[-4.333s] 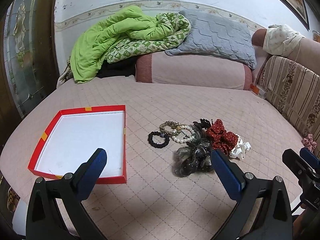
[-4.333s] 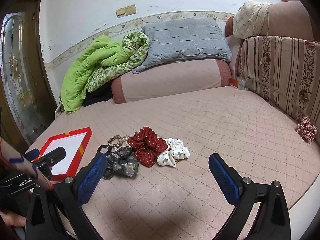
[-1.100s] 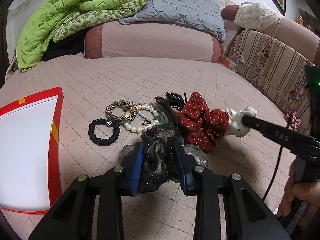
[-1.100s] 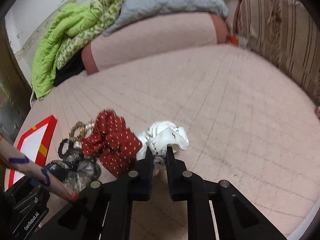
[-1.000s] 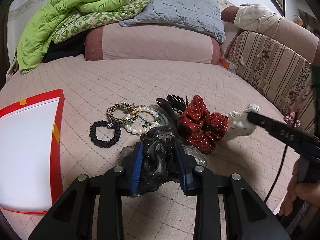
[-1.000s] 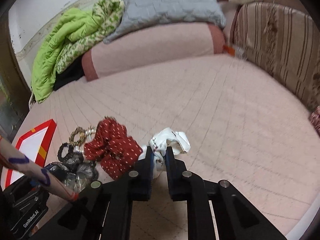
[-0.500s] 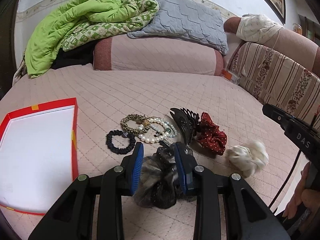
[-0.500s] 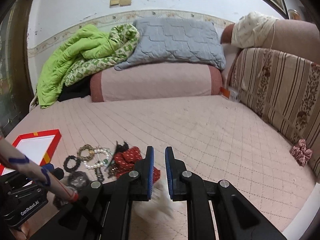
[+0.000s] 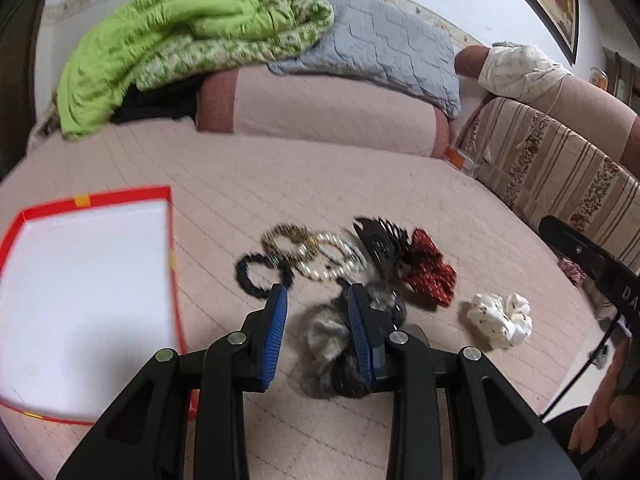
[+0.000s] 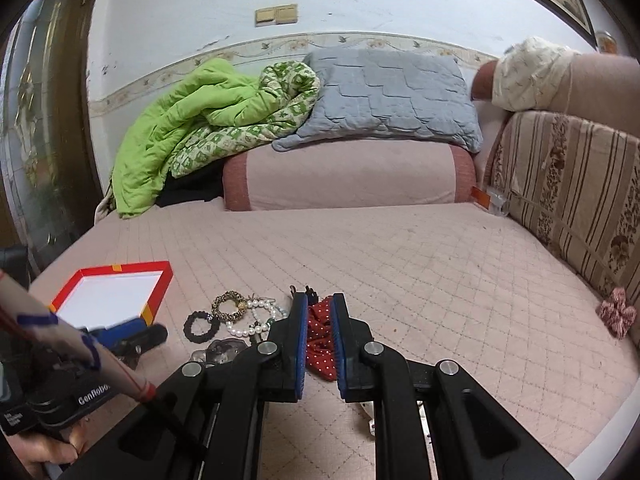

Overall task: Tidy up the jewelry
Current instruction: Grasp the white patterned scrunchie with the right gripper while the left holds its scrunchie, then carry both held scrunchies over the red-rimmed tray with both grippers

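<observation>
The scene was evenly and softly lit. Ahead of the left gripper [image 9: 316, 292], motion blur was seen. Edges were bent and darkened by fisheye distortion.

Left view's pretty blurry, the grey scrunchie [image 9: 324, 330] is half hidden behind the tool's finger [image 9: 362, 344], red tray [image 9: 171, 240] cut off at the edge.

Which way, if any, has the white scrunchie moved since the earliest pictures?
Yes: white scrunchie now lies farther right of the pearl bracelet, apart from the red scrunchie.

Both wrist views face bedward — sharing jewelry pile [image 9: 320, 256].
</observation>
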